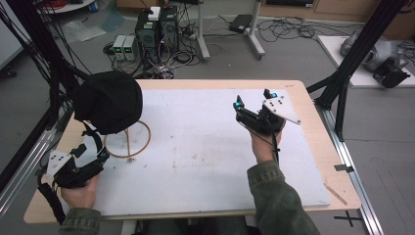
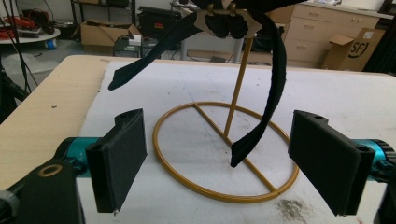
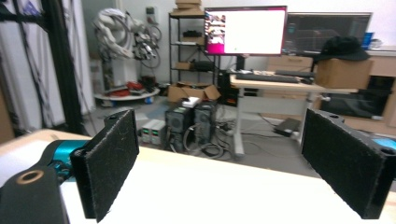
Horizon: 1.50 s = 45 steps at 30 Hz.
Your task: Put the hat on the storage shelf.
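I read only "SF" on the cardboard box [image 2: 344, 50] standing beside the wooden drawers [image 2: 312, 37].

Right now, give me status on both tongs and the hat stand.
Left tongs open, empty, facing the gold stand. Right tongs open, empty, apart over the white mat. Black hat on stand, strap dangling. Nothing between.

I'm looking at a black hat [image 1: 108, 100] on a gold wire stand [image 1: 131, 147], its black straps [image 2: 273, 88] dangling over the gold ring. The mat [image 1: 205, 147] under it is white with faint brownish smudges, on a pale wood table [image 1: 313, 105]. My left gripper [image 2: 224, 163] has black jaws with teal bodies behind them; the right gripper [image 1: 254, 105] is black too, grey plate on top, olive-green sleeve [image 1: 279, 196] behind it
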Each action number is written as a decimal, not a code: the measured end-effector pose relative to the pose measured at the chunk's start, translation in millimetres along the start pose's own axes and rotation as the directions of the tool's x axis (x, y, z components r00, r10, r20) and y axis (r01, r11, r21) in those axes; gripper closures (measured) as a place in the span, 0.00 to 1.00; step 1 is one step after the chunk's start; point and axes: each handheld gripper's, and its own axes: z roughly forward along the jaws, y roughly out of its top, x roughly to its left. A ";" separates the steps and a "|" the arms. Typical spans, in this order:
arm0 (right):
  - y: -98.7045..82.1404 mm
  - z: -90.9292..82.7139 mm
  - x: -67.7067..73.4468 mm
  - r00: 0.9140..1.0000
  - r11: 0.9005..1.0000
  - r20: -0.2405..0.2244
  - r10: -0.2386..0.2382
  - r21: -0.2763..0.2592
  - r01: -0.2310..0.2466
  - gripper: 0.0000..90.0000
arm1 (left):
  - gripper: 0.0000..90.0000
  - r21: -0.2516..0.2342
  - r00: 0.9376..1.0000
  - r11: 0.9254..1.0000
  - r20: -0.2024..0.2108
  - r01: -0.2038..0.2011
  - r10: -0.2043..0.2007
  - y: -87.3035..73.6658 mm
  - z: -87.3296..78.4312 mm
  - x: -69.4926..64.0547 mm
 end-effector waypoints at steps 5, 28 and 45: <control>-14.6 -9.8 -22.6 0.999 0.999 0.045 0.002 0.035 -0.004 0.12 | 0.22 0.004 1.000 1.000 0.001 -0.006 0.006 0.0 0.0 -0.5; -81.2 -58.4 -59.6 0.985 0.994 0.164 0.045 0.086 -0.060 0.12 | 0.22 0.005 1.000 1.000 0.003 -0.006 0.006 -0.6 1.4 -1.1; -107.2 -65.6 -62.0 0.983 0.994 0.180 0.035 0.092 -0.052 0.12 | 0.22 0.009 1.000 1.000 0.002 -0.015 0.015 -0.5 2.0 -1.3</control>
